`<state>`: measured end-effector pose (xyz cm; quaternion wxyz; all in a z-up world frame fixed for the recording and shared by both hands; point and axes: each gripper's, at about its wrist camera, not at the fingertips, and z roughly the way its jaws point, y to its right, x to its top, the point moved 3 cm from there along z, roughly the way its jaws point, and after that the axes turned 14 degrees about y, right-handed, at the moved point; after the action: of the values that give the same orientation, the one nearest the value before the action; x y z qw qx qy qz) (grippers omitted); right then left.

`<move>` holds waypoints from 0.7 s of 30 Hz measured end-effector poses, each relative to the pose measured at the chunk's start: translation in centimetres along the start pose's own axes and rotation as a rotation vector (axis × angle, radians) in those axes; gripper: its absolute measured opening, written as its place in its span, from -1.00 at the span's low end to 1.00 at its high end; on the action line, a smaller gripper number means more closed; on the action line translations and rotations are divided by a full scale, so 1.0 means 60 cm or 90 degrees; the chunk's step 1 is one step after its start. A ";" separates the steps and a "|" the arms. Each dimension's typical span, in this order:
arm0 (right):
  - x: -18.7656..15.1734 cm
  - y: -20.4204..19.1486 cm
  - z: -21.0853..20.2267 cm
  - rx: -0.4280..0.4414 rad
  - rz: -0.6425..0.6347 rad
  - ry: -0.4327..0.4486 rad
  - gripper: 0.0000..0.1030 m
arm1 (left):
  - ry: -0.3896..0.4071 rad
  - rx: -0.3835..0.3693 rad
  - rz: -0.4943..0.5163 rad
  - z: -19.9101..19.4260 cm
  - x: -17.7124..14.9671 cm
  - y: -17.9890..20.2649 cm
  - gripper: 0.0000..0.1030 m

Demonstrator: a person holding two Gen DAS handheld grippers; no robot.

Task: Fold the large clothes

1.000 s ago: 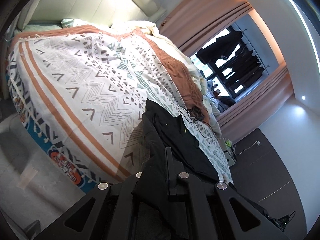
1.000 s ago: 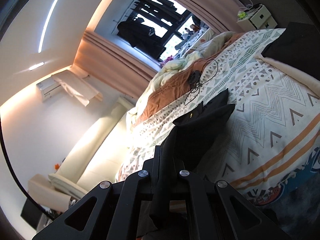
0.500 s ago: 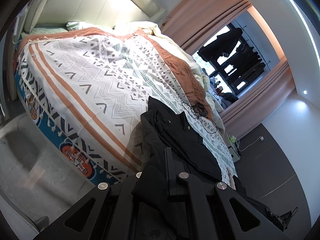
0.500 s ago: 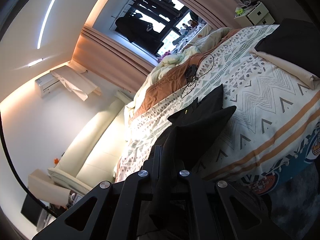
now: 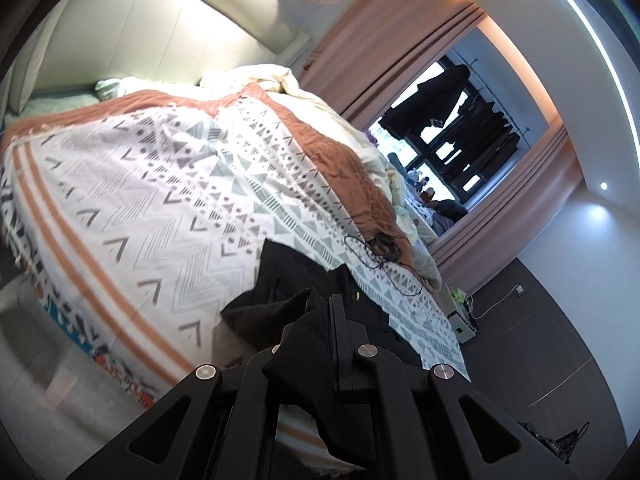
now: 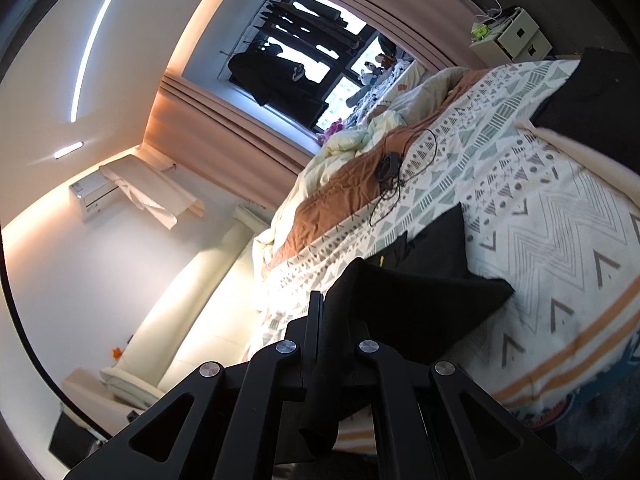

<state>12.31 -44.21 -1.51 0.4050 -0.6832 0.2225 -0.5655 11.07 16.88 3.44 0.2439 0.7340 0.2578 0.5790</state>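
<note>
Right, I have the black garment (image 5: 296,280) pinched at two spots. My left gripper (image 5: 334,312) is clamped on a bunched fold of it, and my right gripper (image 6: 320,308) is clamped on another edge, cloth hanging limp below both sets of jaws. The rest of the dark, matte fabric (image 6: 432,276) lies rumpled on the patterned blanket (image 5: 160,208) near the bed's foot, just beside a tangled black cable (image 6: 396,176).
</note>
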 end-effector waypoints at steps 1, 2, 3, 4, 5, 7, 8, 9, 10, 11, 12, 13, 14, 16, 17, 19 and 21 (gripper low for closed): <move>0.006 0.000 0.008 0.001 0.000 0.003 -0.92 | 0.002 -0.004 0.003 0.013 0.009 0.008 -0.93; 0.016 -0.002 0.021 0.002 0.001 0.006 -0.92 | 0.005 -0.006 0.007 0.024 0.017 0.017 -0.93; 0.025 -0.003 0.034 0.003 0.001 0.009 -0.92 | 0.007 -0.009 0.011 0.039 0.026 0.026 -0.93; 0.031 -0.005 0.043 0.002 -0.001 0.010 -0.92 | 0.010 -0.012 0.014 0.053 0.033 0.033 -0.92; 0.040 -0.007 0.057 0.001 -0.005 0.013 -0.92 | 0.013 -0.015 0.016 0.065 0.039 0.040 -0.92; 0.053 -0.012 0.079 0.001 -0.015 0.017 -0.92 | 0.019 -0.018 0.023 0.095 0.050 0.052 -0.92; 0.059 -0.014 0.092 -0.002 -0.020 0.019 -0.92 | 0.020 -0.018 0.024 0.109 0.055 0.057 -0.92; 0.067 -0.017 0.109 -0.006 -0.029 0.022 -0.92 | 0.021 -0.018 0.025 0.124 0.060 0.061 -0.92; 0.072 -0.018 0.122 -0.009 -0.032 0.024 -0.92 | 0.022 -0.019 0.023 0.139 0.065 0.063 -0.92; 0.077 -0.018 0.133 -0.010 -0.032 0.025 -0.92 | 0.022 -0.018 0.022 0.153 0.070 0.064 -0.92; 0.082 -0.019 0.148 -0.011 -0.032 0.025 -0.92 | 0.022 -0.016 0.020 0.168 0.075 0.066 -0.92; 0.085 -0.018 0.157 -0.011 -0.032 0.026 -0.92 | 0.023 -0.016 0.020 0.183 0.079 0.068 -0.92; 0.090 -0.018 0.171 -0.011 -0.034 0.028 -0.92 | 0.023 -0.016 0.020 0.196 0.083 0.070 -0.92; 0.099 -0.017 0.195 -0.014 -0.039 0.030 -0.92 | 0.025 -0.013 0.025 0.226 0.092 0.073 -0.92; 0.103 -0.016 0.208 -0.015 -0.040 0.030 -0.92 | 0.025 -0.010 0.026 0.240 0.094 0.074 -0.92; 0.110 -0.011 0.234 -0.020 -0.042 0.029 -0.92 | 0.023 -0.006 0.025 0.270 0.098 0.070 -0.92; 0.114 -0.003 0.263 -0.033 -0.049 0.026 -0.92 | 0.018 0.002 0.025 0.302 0.099 0.066 -0.92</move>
<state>29.12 -44.56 2.15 0.3606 -0.6896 0.2186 -0.5887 30.31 16.78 6.52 0.2277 0.7311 0.2473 0.5937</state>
